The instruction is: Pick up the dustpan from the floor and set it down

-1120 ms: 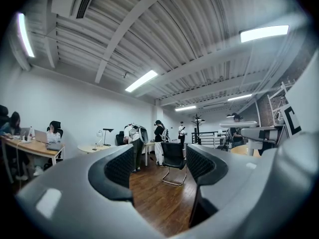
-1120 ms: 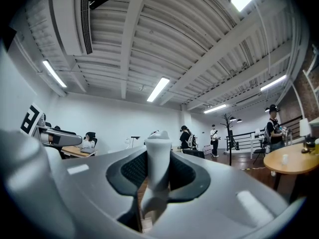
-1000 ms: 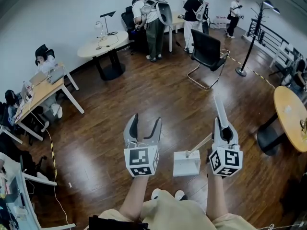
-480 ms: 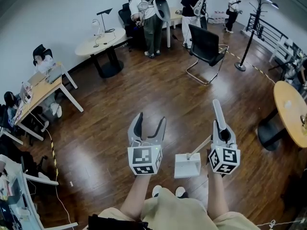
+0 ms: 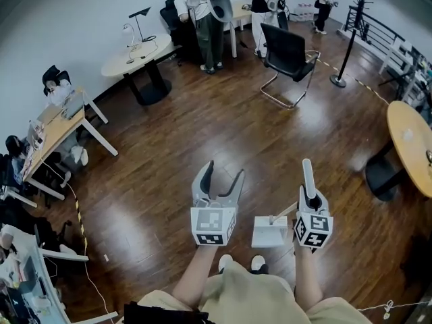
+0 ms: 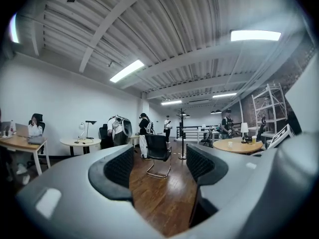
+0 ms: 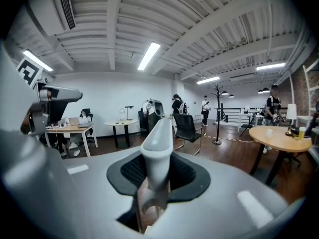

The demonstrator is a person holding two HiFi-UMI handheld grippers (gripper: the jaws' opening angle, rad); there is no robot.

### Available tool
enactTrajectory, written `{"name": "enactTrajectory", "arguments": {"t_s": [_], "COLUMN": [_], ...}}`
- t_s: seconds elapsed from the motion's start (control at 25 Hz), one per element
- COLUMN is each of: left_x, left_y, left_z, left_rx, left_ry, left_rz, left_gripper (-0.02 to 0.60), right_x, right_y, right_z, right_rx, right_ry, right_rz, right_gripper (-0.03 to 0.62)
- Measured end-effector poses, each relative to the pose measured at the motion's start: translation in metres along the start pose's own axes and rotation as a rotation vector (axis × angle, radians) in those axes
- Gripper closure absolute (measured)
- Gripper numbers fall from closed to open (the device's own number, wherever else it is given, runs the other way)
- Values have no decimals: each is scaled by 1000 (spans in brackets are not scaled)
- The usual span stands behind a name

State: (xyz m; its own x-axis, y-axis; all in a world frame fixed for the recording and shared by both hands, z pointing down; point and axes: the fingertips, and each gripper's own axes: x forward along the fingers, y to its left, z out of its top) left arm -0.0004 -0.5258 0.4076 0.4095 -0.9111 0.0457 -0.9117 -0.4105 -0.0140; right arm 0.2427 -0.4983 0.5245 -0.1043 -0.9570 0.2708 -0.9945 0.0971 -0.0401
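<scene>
Half done, it seems: the right gripper (image 5: 309, 196) clamps the dustpan (image 5: 268, 233) by its handle, pan hanging just left of it; the left gripper (image 5: 223, 178) gapes wide, empty. Setting down remains.

At six o'clock in the head view, the person wears light khaki trousers (image 5: 251, 294) and white shoes (image 5: 257, 262), and the forearms have no sleeves. Towards seven o'clock, the left gripper (image 5: 224, 171) is pale grey, with curved jaws lined by black ribbed pads (image 6: 119, 169). Towards five o'clock, the right gripper (image 5: 310, 196) is the same grey. Each bears a cube (image 5: 214, 227) of black-and-white square markers.
</scene>
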Motion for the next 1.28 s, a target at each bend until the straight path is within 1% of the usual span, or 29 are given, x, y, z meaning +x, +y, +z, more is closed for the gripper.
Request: {"name": "enactTrajectory", "arguments": {"t_s": [0.16, 0.36, 0.48, 0.68, 0.8, 0.92, 1.12, 1.28], "left_x": [9, 16, 18, 19, 19, 17, 14, 9], "left_y": [-15, -35, -50, -78, -83, -79, -67, -62], "left_z": [-17, -37, -48, -58, -58, -64, -74, -79], "left_rx": [-1, -46, -38, -15, -12, -6, -12, -11], "left_ry": [18, 44, 55, 77, 83, 102, 129, 147], "left_rz": [-40, -101, -138, -232, -238, -228, -197, -178], "left_gripper": [274, 274, 273, 263, 264, 264, 264, 264], "right_x": [6, 20, 31, 50, 60, 74, 105, 131], "right_y": [-12, -21, -28, -35, -39, -44, -44, -48], "right_z": [-43, -97, -131, -190, -218, -238, -241, -243], "right_rx": [-2, -39, -45, -53, -45, -23, -13, 23], "right_ry": [87, 207, 279, 398, 458, 496, 495, 496], "right_rz": [-4, 7, 20, 55, 62, 50, 67, 83], "right_gripper": [503, 503, 504, 503, 503, 503, 500, 488]}}
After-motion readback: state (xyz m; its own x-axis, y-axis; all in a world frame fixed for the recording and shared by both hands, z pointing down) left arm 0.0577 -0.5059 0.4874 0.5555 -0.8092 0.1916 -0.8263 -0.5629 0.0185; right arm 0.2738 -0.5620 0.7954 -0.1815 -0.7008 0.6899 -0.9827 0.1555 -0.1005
